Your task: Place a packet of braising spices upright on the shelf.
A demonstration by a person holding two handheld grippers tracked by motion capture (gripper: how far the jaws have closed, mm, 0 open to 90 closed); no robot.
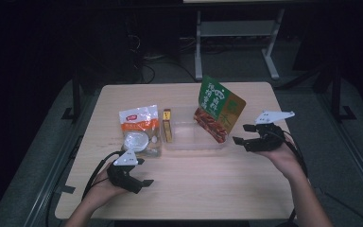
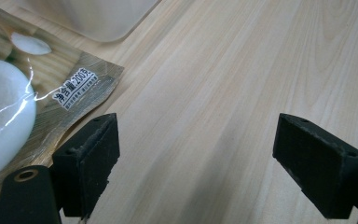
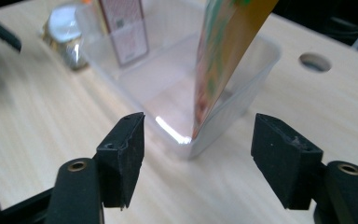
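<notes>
the clear plastic tray (image 1: 189,142) sat near the middle of the light wooden worktop (image 1: 189,189) and served as the landmark for everything else. inside it, at its right end, a green and red snack pouch (image 1: 219,109) stood upright and leaned toward the right wall, its lower edge down on the tray floor; in the right gripper view the same snack pouch (image 3: 223,56) rose out of the tray (image 3: 261,60) as a thin tilted sheet. a small yellow and red box (image 1: 168,125) stood against the tray's left wall. just left of that box lay a white and orange food bag (image 1: 139,130), flat on the worktop, with a pale round shape showing through its clear window.

the right hand-held gripper (image 1: 246,135) hovered just right of the tray, pointing at the pouch. its jaws stood wide apart with nothing between them, well clear of both the pouch and the tray wall; the pads touched nothing.

the left hand-held gripper (image 1: 139,172) sat in front of the tray and to its left, just below the food bag, low over the worktop. in the left gripper view its jaws were spread wide over bare wood, holding nothing, with the corner of the food bag (image 2: 51,88) beside the left jaw and a corner of the tray (image 2: 102,18) farther off.
</notes>
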